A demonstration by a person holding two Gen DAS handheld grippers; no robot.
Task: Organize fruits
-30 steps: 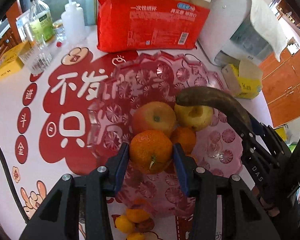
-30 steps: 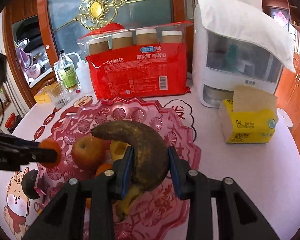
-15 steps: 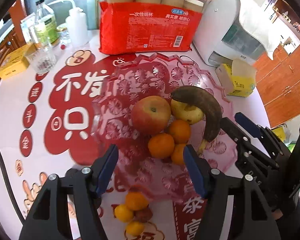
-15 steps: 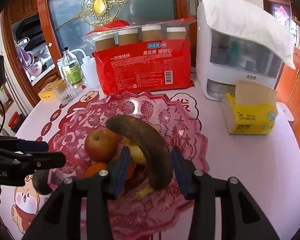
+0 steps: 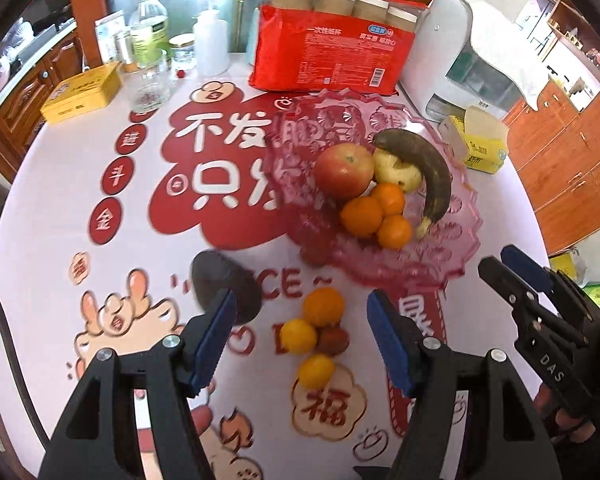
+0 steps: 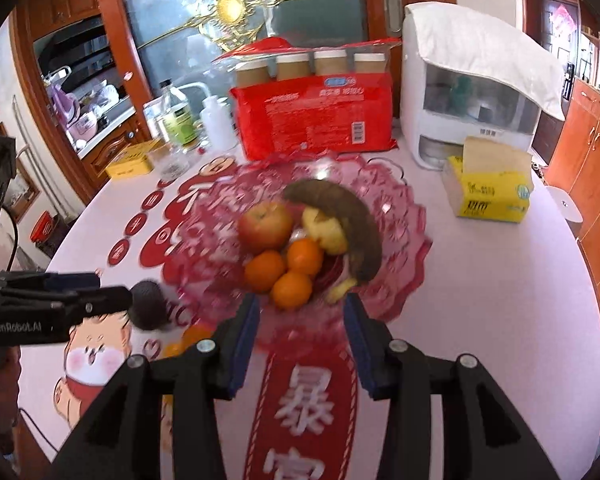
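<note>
"DAS" on right hand-held gripper [image 5: 494,262]

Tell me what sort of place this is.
Most likely a home dining area beside a kitchen: a round table with a festive printed cloth, wooden cabinets, and a pink fruit dish near a covered countertop appliance.

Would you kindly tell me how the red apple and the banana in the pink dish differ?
The red apple is round; the banana is long and curved. The apple's skin is red and fresh-looking; the banana's is mostly dark brown with a yellow tip. Both lie in the pink dish, held by neither gripper.
</note>
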